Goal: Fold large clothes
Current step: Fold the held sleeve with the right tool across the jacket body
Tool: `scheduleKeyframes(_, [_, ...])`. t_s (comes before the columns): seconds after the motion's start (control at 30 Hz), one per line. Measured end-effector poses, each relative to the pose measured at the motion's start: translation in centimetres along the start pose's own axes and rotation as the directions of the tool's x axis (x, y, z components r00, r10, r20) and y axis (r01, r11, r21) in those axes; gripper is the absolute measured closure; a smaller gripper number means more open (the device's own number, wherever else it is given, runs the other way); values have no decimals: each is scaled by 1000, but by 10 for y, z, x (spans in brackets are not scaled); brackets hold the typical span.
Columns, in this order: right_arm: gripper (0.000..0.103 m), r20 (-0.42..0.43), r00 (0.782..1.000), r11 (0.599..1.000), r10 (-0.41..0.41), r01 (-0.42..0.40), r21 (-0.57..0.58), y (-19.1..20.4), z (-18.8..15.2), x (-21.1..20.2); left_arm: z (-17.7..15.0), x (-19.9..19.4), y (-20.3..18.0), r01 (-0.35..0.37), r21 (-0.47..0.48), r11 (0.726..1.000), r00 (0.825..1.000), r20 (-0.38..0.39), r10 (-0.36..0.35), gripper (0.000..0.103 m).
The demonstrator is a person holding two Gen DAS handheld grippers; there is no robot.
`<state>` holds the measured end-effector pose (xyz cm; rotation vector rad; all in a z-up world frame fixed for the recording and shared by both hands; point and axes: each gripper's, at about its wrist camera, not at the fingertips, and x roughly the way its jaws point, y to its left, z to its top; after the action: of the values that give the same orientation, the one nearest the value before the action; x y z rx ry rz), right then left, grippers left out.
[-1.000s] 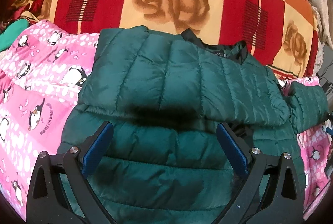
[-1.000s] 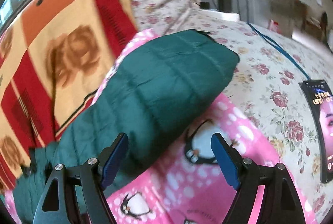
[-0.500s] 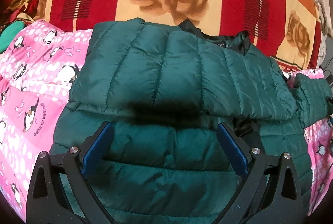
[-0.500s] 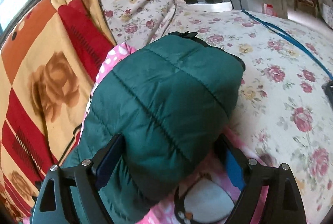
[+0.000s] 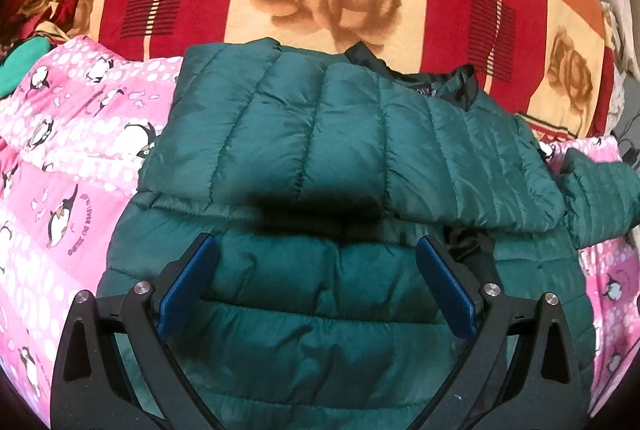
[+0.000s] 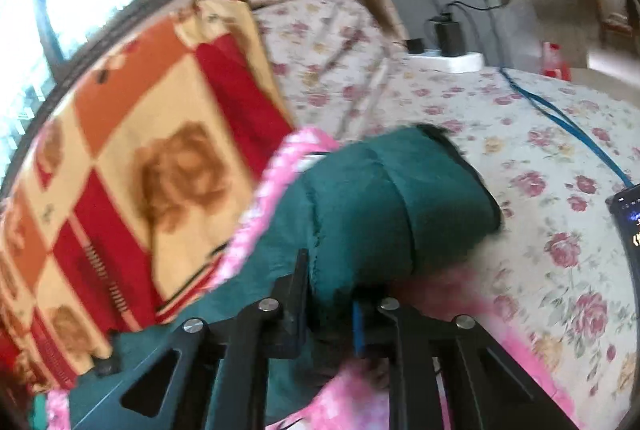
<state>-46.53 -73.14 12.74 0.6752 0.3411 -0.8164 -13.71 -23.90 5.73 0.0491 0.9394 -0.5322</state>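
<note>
Sleeve (image 6: pixel 400 206) now pinched: right gripper (image 6: pixel 330 314) just clamped onto its near end, far right on bed (image 6: pixel 540 134). Ready for folding leftward across jacket (image 5: pixel 320 158). Left gripper (image 5: pixel 320 290) spread, hovering over jacket's near half, holding nothing.

— What has been altered since a second ago?

— The jaws of the right gripper (image 6: pixel 330 310), spread wide on either side of the quilted dark green jacket sleeve (image 6: pixel 392 214) half a second ago, have just been closing and are now clamped on that sleeve.

— Has the sleeve been shifted?

— It has been raised a little off the pink penguin-print blanket (image 6: pixel 352 390), and the right wrist view has been tilted upward and blurred.
</note>
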Motion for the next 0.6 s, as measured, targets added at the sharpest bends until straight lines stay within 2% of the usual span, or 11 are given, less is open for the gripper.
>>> scheduleKeyframes(0.17, [89, -14, 995, 992, 94, -95, -83, 38, -8, -15, 2, -12, 2, 8, -9, 1000, 1000, 19, -8, 4])
scheduleKeyframes(0.27, [89, -43, 985, 979, 166, -170, -115, 62, -18, -20, 4, -20, 5, 17, -23, 1000, 999, 41, -16, 4])
scheduleKeyframes(0.4, [89, -96, 959, 947, 266, -278, -160, 100, -38, -25, 9, -31, 10, 24, -40, 999, 997, 68, -21, 4])
scheduleKeyframes(0.6, [89, -203, 917, 896, 344, -385, -221, 157, -75, -21, 14, -39, 17, 38, -65, 997, 996, 89, -32, 4])
